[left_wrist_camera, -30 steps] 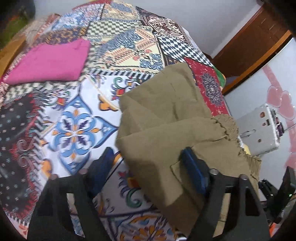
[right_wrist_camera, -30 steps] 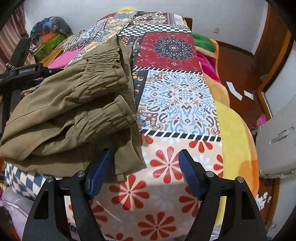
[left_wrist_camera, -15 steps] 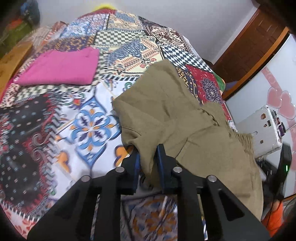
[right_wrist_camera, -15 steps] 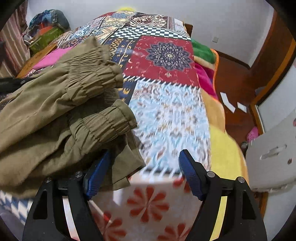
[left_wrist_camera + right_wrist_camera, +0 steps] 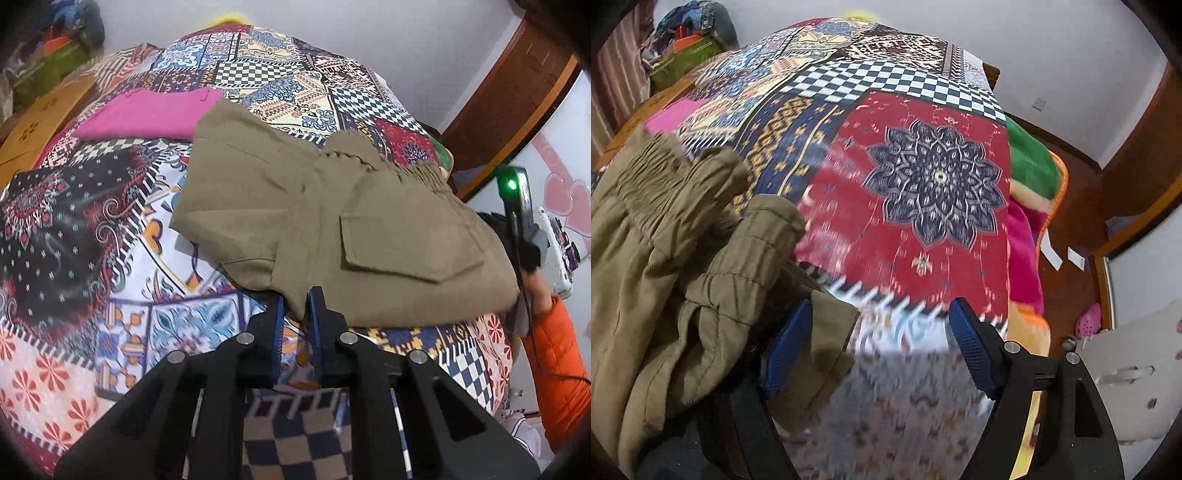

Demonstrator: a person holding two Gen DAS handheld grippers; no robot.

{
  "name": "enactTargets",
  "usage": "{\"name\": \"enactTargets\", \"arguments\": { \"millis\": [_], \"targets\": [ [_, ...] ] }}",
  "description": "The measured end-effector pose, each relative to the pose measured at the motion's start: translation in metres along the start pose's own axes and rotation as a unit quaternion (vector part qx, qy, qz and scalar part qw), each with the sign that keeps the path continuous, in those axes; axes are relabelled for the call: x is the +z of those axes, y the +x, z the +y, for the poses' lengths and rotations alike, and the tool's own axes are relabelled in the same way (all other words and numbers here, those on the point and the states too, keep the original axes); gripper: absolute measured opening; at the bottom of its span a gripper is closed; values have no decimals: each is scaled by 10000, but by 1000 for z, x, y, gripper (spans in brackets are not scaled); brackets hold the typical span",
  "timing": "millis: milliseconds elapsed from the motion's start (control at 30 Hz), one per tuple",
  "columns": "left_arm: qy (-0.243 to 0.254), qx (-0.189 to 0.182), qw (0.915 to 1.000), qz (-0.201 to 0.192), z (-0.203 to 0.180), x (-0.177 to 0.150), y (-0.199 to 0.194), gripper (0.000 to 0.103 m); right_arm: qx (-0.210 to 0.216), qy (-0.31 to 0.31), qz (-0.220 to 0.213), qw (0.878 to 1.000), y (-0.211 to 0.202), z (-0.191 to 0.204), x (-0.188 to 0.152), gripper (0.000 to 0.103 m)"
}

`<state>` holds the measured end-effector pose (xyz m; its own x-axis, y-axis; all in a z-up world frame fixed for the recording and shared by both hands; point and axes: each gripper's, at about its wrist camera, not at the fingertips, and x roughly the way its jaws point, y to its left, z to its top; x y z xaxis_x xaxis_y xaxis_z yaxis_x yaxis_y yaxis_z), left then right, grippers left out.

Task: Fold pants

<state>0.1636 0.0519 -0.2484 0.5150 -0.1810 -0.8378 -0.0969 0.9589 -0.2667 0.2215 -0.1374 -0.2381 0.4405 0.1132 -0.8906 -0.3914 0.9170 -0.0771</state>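
Olive cargo pants [image 5: 332, 221], soft and floppy on the patchwork bedspread [image 5: 110, 229], best held at hems: left gripper [image 5: 295, 295] has just been closing, pinching an edge; right gripper [image 5: 879, 314] gapes empty beside the cuffs.

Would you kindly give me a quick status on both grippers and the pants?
Left gripper just closed, pinching the pants edge. Right gripper open, pants corner between its pads, not gripped. Pink garment lies beyond on the bedspread, clear.

The olive-khaki pants [image 5: 332, 221], folded over with a flapped pocket facing up and the gathered elastic cuffs bunched at the right, lie mid-frame on the patterned bedspread, near corner lifted.
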Motion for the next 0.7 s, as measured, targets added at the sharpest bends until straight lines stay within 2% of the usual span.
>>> {"name": "enactTargets", "arguments": {
  "millis": [67,167,300,400,533,633,700],
  "targets": [
    [10,32,10000,4,-1,-2,-5,14,-46,8,52,10000,-2,-2,4,73],
    [7,80,10000,-25,3,0,-16,14,-340,-127,-28,9993,-19,-4,0,73],
    [96,410,9986,-316,13,11,-37,14,-607,-261,-253,9975,-55,-8,-15,73],
    [94,506,9973,-524,21,29,-47,14,-481,-51,-382,9981,-78,-19,-20,73],
    [175,369,9975,-573,20,48,-46,15,-216,402,-652,9968,-115,-21,-28,73],
    [361,248,9979,-480,9,54,-34,25,118,519,-801,9954,-130,-5,-35,75],
    [524,214,9977,-381,0,54,-20,33,413,574,-731,9948,-130,9,-42,75]
  ]
}}
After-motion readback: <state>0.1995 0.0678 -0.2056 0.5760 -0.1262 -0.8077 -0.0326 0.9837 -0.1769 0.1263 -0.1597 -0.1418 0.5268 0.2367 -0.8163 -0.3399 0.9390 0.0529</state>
